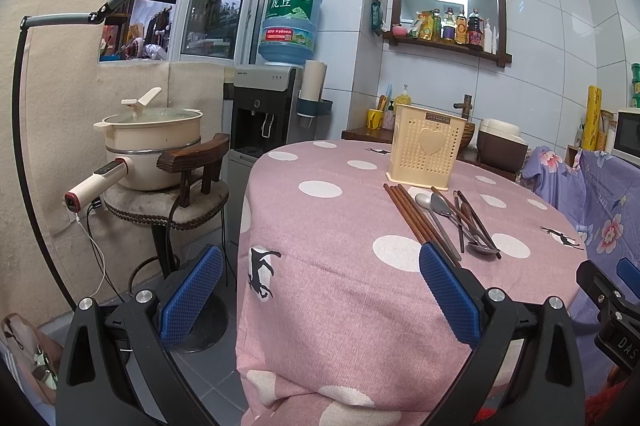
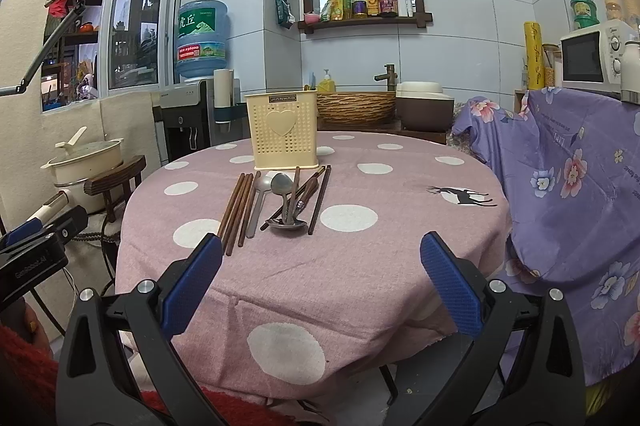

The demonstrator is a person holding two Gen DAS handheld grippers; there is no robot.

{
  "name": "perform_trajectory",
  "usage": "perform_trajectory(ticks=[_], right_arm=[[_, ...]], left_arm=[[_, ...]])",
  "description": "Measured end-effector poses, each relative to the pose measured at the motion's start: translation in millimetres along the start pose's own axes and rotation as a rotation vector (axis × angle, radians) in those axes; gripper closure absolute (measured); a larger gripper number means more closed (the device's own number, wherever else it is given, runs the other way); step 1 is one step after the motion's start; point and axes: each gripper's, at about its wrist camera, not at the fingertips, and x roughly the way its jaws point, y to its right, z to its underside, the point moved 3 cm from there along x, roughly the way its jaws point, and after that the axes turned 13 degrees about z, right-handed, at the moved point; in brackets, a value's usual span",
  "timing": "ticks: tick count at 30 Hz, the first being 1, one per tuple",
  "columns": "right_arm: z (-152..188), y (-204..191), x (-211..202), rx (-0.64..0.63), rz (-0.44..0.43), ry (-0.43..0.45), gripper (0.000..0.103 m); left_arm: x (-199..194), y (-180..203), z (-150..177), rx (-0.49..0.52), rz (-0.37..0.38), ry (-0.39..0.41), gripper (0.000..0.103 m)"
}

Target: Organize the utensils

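A cream perforated utensil holder [image 2: 282, 131] with a heart on its front stands upright at the far side of the round table [image 2: 400, 226]; it also shows in the left wrist view [image 1: 426, 151]. In front of it lie brown chopsticks [image 2: 236, 208], several metal spoons [image 2: 280, 192] and more chopsticks [image 2: 320, 200], loose on the pink dotted cloth. The chopsticks [image 1: 416, 218] and spoons [image 1: 444, 212] show in the left wrist view too. My left gripper [image 1: 320, 290] is open and empty at the table's near left edge. My right gripper [image 2: 320, 278] is open and empty, short of the utensils.
A wooden chair [image 1: 192, 178] with an electric pot [image 1: 148, 138] stands left of the table, with a water dispenser [image 1: 276, 94] behind. A purple floral cloth [image 2: 568, 186] covers furniture on the right. A sink counter [image 2: 360, 106] is behind the table.
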Motion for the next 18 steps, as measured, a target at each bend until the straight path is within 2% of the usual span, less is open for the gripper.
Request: perform_trajectory(ticks=[18], right_arm=[[4.5, -3.1, 2.4, -0.007, -0.029, -0.018, 0.005]], left_arm=[[0.5, -1.7, 4.4, -0.002, -0.004, -0.007, 0.005]])
